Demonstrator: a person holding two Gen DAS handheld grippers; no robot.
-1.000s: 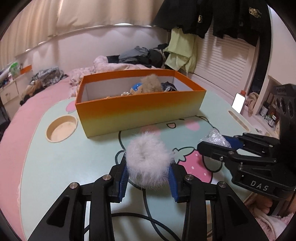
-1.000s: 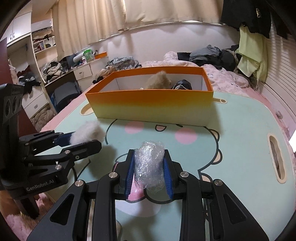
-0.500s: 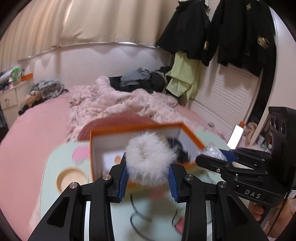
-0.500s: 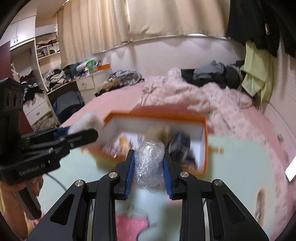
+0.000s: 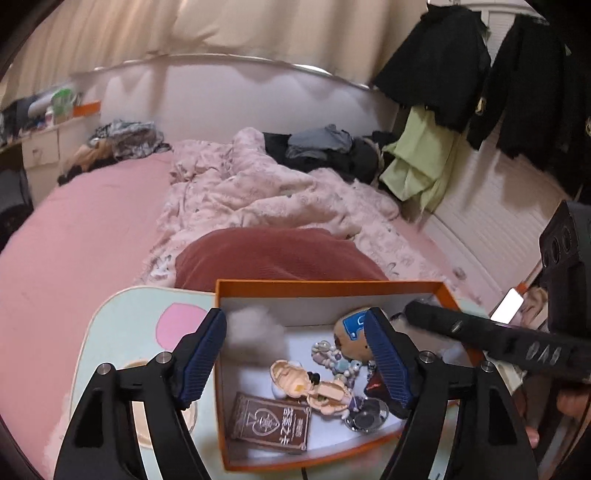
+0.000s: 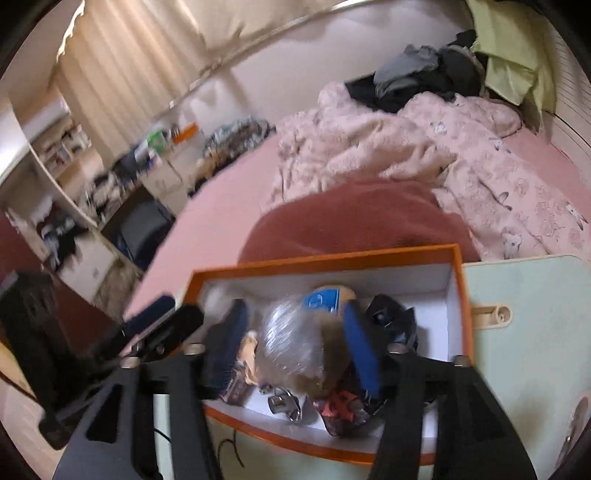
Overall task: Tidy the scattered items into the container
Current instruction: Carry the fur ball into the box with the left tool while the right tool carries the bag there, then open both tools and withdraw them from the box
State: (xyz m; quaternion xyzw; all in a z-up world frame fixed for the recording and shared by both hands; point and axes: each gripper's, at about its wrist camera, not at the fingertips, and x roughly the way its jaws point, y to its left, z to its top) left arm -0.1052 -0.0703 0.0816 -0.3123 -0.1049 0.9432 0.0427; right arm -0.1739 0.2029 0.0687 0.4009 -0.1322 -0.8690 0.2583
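Both grippers tilt down over the orange box [image 5: 328, 284]. Left gripper [image 5: 295, 354] is opening, white pompom [image 5: 255, 332] loose between its pads above the box; right gripper [image 6: 295, 350] is opening, crumpled plastic bag [image 6: 291, 339] free between its pads.

A lived-in bedroom: pink bed [image 5: 85, 229] with rumpled blanket [image 5: 266, 192], hanging jackets [image 5: 436, 62], curtains [image 5: 221, 26].

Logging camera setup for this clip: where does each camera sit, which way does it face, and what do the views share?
Left wrist: on the left claw, looking down into the orange cardboard box; its jaws are opening, the white fluffy pompom loose between them; the right claw crosses at right.
Right wrist: on the right claw, facing the same box; jaws opening around the crinkled clear plastic bag; the left claw shows at left.
Shared: box, light-green cartoon table, pink bed.
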